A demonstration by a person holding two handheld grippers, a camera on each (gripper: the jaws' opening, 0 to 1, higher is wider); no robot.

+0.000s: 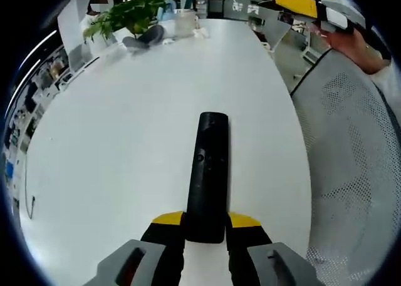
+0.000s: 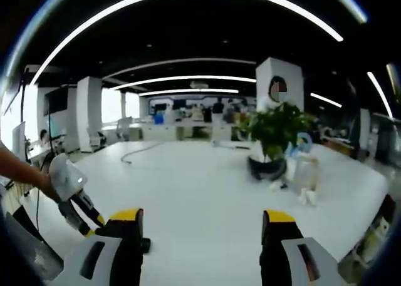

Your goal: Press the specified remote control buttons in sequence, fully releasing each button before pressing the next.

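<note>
The black remote control lies lengthwise on the white table, with small buttons on its upper face. My left gripper is shut on the remote's near end, its yellow-tipped jaws pressing on both sides. My right gripper hangs in the air at the far right, held by a hand, well away from the remote. In the right gripper view my right gripper is open with only bare table between its jaws. The left gripper shows low at the left, held by a hand.
A white mesh chair stands against the table's right edge. At the far end are a potted plant, a dark pot and a clear jar. A cable lies on the table.
</note>
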